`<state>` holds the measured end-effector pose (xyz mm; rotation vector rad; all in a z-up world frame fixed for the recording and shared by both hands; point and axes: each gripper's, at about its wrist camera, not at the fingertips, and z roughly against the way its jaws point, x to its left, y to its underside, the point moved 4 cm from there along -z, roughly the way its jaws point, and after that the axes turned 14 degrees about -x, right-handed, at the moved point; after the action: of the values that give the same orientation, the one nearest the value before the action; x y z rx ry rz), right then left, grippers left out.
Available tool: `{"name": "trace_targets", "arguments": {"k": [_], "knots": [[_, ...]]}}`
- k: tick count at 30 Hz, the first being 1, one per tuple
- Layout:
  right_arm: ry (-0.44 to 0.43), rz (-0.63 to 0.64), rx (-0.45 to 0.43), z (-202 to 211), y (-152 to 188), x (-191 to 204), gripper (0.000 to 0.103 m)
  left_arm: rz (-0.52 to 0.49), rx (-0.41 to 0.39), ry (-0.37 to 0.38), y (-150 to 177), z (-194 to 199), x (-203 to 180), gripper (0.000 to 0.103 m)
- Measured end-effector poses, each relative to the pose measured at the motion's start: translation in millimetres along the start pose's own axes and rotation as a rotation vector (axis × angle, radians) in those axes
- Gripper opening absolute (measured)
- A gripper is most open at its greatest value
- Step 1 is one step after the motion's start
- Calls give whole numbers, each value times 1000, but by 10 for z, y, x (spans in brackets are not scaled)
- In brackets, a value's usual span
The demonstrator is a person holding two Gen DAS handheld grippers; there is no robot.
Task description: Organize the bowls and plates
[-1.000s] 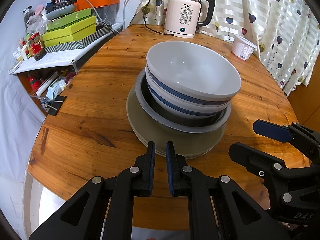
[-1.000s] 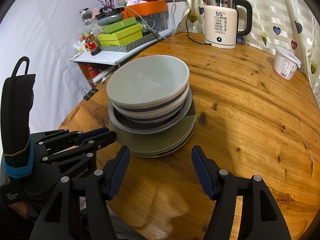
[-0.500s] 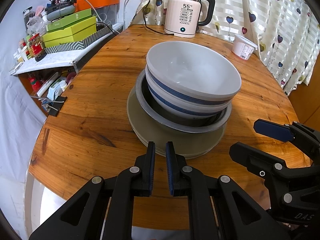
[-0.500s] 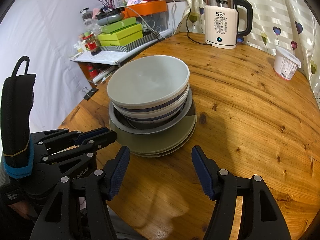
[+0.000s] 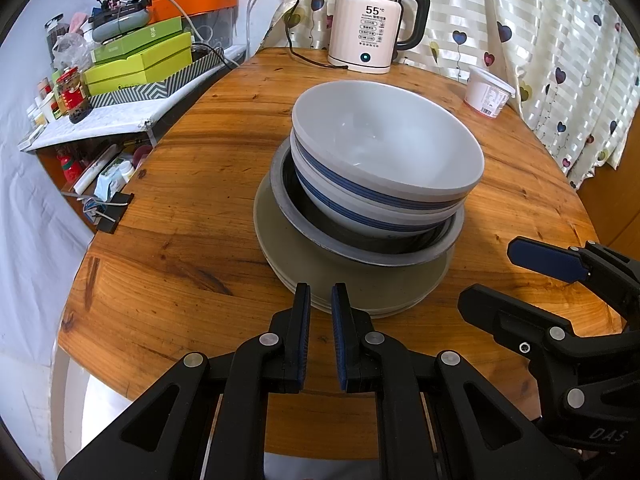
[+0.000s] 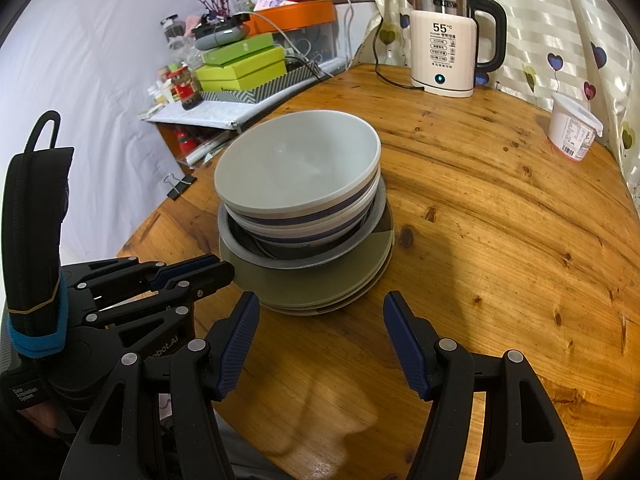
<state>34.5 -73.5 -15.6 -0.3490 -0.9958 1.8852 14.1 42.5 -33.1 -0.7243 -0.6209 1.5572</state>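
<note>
One stack stands in the middle of the round wooden table [image 5: 180, 264]. Two white bowls [image 5: 384, 152] [image 6: 296, 168] with blue bands sit nested on top. Under them is a dark pan with a grey rim [image 5: 320, 236] [image 6: 256, 256], and at the bottom lie olive-green plates [image 5: 360, 280] [image 6: 320, 284]. My left gripper [image 5: 321, 296] hovers just in front of the plates' near edge, shut, with only a narrow slit and nothing between its pads. My right gripper [image 6: 318, 306] stands open in front of the stack, holding nothing; it also shows in the left wrist view, right gripper [image 5: 516, 276].
A cream electric kettle [image 5: 368, 36] [image 6: 444, 56] with its cord stands at the far edge. A white plastic tub [image 5: 488, 92] [image 6: 572, 132] sits at the far right by the curtain. A cluttered shelf with green boxes [image 5: 136, 60] lies to the left, off the table.
</note>
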Motion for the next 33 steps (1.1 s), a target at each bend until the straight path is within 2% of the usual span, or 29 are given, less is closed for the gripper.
{"name": "trace_targets", "arguments": {"k": [33], "knots": [[-3, -3, -3, 5, 22, 48, 66, -4, 8, 1, -3, -25, -6, 11]]}}
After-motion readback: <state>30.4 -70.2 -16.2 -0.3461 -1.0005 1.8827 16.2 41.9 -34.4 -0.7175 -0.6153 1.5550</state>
